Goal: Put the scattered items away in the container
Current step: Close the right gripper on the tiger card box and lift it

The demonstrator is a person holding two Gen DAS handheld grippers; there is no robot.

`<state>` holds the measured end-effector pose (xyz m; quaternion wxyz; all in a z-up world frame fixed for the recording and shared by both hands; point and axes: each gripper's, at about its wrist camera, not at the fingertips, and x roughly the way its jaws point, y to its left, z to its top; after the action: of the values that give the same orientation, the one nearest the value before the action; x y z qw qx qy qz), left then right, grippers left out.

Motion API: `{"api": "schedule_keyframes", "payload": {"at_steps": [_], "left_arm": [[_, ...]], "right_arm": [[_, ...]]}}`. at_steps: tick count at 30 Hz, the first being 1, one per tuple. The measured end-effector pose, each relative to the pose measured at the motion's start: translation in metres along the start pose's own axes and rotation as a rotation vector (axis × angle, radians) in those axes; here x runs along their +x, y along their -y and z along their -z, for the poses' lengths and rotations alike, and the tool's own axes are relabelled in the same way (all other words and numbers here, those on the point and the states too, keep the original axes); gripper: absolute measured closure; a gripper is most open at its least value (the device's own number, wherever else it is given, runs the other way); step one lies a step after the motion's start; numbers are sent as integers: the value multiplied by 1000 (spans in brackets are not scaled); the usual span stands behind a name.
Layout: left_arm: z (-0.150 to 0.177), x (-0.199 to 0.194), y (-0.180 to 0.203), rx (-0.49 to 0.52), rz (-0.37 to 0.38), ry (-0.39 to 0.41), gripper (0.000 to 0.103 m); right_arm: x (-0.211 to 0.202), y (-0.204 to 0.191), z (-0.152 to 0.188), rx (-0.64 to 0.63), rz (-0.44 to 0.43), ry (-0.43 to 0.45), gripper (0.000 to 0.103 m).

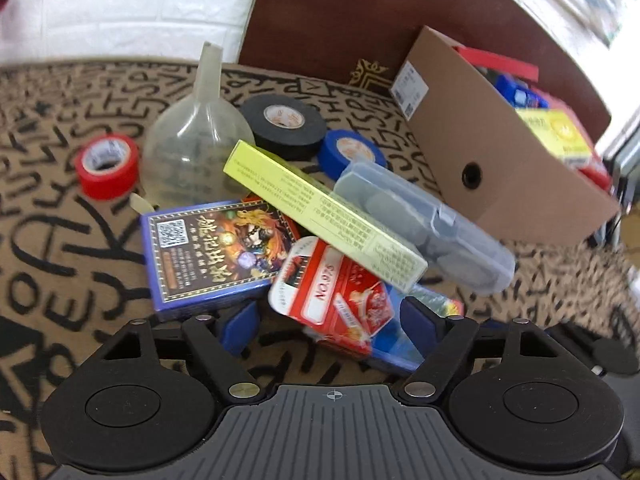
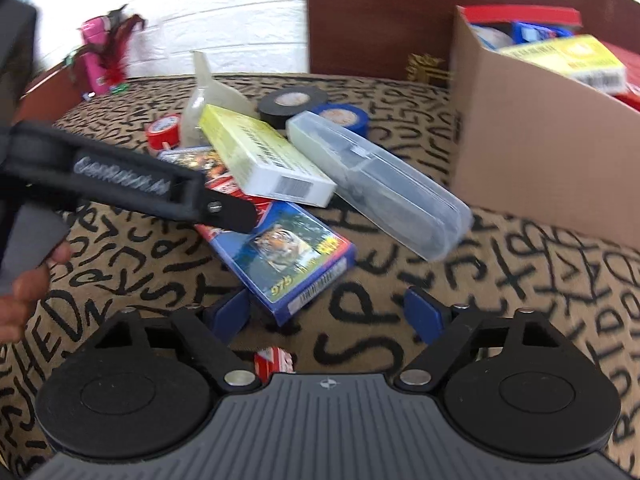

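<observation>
A pile of items lies on the lettered cloth: a yellow-green box [image 1: 320,212] [image 2: 264,156], a clear plastic case [image 1: 428,224] [image 2: 376,180], a blue card box [image 1: 208,252], a red packet [image 1: 336,300], a tiger card box [image 2: 296,264], a clear funnel [image 1: 196,140], and red [image 1: 106,166], black [image 1: 284,124] and blue [image 1: 352,152] tape rolls. The cardboard container [image 1: 492,160] [image 2: 532,148] stands at the right, holding several items. My left gripper [image 1: 332,324] is open, its jaws on either side of the red packet. My right gripper [image 2: 332,312] is open over the tiger box's near end.
The left gripper's black body [image 2: 120,176] and a hand [image 2: 24,292] cross the left of the right wrist view. A dark brown board [image 1: 360,12] and white brick wall [image 1: 140,4] stand behind. A pink object [image 2: 100,52] sits at far left.
</observation>
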<state>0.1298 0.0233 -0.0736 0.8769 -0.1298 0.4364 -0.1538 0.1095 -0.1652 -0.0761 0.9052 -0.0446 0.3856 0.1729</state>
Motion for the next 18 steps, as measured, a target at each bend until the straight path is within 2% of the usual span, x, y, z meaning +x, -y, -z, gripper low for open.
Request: {"api": "schedule_keyframes", "payload": {"at_steps": [2,3,4,5,6,8,11,16,17,18], "left_arm": [[-2,2,-1,-19,26,2,18],[-3,2,1,-11,29,-3,22],[-3,3,3,10,33,-8,29],[-3,3,4,24,37,-18,43],[-2,2,4,29,40,-19,47],[-1,-2,5,29,37,-20,57],[4,-11,4,15,54,-30,65],[28,-30,12,34,113,-76,65],[33,-34,14,38,127,-83,62],[37,-37,15,36,131,-88,51]], "right_arm": [[4,-2,-1,-20,-17,14,23],[5,-3,-2,-30,-28,21,25],[5,-5,-2,-40,-42,26,32],[5,-6,-3,-52,-58,29,40],[4,-8,-3,-64,-74,30,44],[3,-11,-2,-79,-75,28,46],[-3,-7,2,-72,-83,23,50],[-27,-2,19,-91,-113,-8,53],[-33,-2,23,-101,-117,-12,53],[-38,-1,27,-110,-124,-15,53]]}}
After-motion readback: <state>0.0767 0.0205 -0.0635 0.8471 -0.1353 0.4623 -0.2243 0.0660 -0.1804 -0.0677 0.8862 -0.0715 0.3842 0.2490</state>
